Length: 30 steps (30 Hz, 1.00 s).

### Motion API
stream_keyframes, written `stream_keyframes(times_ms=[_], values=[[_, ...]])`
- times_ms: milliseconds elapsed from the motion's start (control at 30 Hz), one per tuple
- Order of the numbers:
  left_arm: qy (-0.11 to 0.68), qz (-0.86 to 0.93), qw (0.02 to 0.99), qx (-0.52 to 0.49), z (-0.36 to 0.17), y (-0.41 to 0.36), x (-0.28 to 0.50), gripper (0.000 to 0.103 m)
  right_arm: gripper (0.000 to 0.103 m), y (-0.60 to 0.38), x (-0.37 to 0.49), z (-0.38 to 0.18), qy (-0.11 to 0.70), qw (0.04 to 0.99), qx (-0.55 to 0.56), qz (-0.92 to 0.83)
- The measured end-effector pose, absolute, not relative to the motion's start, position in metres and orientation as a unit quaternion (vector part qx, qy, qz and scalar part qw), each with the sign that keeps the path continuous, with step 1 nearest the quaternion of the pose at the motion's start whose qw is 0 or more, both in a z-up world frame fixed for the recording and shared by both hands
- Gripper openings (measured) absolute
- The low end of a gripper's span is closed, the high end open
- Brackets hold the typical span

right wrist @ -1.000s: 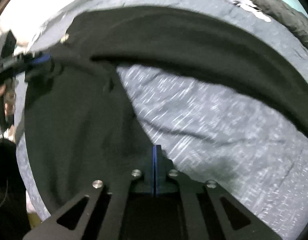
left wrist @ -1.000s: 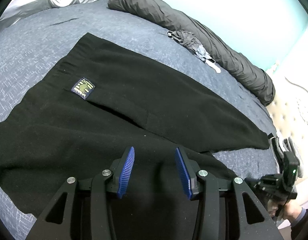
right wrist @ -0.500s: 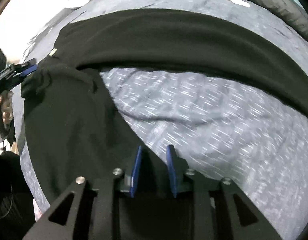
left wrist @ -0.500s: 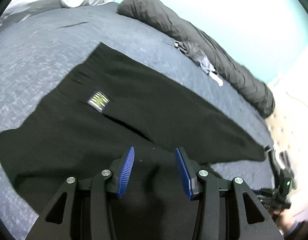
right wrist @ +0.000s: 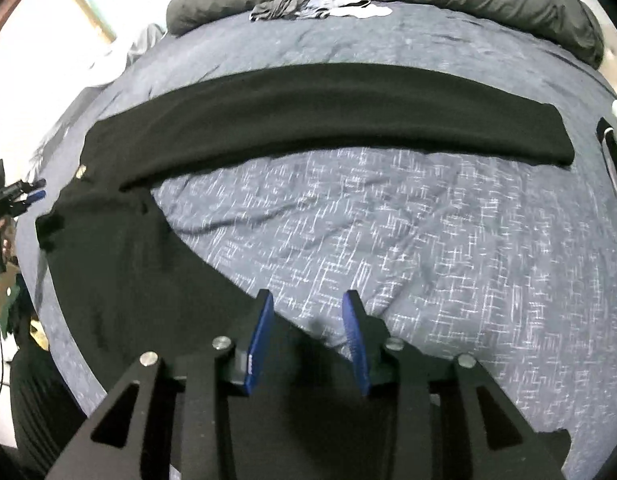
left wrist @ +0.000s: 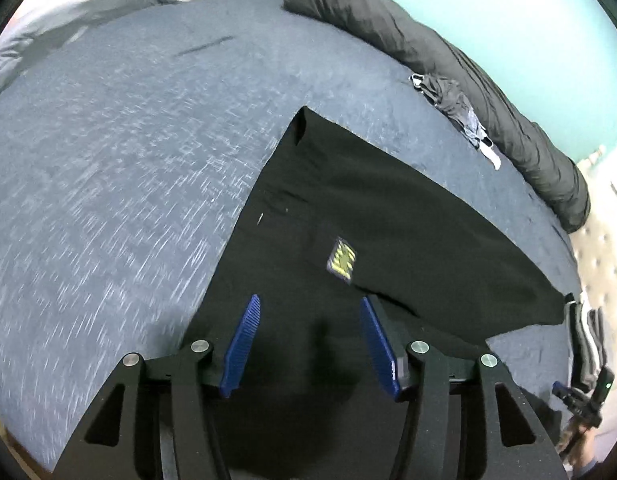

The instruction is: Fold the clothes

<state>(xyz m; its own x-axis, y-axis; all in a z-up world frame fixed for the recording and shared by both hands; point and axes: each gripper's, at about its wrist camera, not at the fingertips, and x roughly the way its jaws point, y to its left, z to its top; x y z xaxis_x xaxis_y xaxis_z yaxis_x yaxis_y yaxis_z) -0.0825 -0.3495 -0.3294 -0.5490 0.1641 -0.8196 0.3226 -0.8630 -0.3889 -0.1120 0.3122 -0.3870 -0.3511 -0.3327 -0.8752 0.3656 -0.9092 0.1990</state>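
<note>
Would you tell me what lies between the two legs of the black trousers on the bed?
In the right wrist view, only bare speckled bedspread shows between the legs of the black trousers; nothing else lies there.

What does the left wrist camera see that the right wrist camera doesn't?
Only the left wrist view shows the yellow patch clearly, face on, plus the waist corner of the black pants.

Only the right wrist view shows one whole pant leg stretched across the bed, and the bare blue bedspread between the legs.

Both show the pants, the bedspread, the dark rolled duvet and open jaws.
</note>
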Motion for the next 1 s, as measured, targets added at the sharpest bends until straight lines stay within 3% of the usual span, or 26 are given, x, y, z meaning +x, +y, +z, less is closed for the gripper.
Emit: stream_keyframes(times_ms=[233,767,800,867,1000], values=[[0.261,-0.828,0.048,0.494,-0.35,-0.382,-0.133,0.057,0.036,0.306,-0.116,-0.388,0.033,0.224,0.527,-0.819],[0.226,-0.823,0.014,0.521,-0.375,-0.371,-0.176,0.055,0.036,0.309,-0.128,-0.405,0.022,0.217,0.538,-0.814],[0.228,-0.823,0.01,0.52,-0.374,-0.371,-0.175,0.054,0.036,0.309,-0.128,-0.405,0.021,0.216,0.538,-0.814],[0.232,-0.824,0.002,0.517,-0.371,-0.371,-0.174,0.039,0.036,0.309,-0.128,-0.405,0.018,0.216,0.538,-0.814],[0.241,-0.824,-0.015,0.512,-0.366,-0.371,-0.171,0.034,0.036,0.306,-0.128,-0.405,0.018,0.22,0.538,-0.814]])
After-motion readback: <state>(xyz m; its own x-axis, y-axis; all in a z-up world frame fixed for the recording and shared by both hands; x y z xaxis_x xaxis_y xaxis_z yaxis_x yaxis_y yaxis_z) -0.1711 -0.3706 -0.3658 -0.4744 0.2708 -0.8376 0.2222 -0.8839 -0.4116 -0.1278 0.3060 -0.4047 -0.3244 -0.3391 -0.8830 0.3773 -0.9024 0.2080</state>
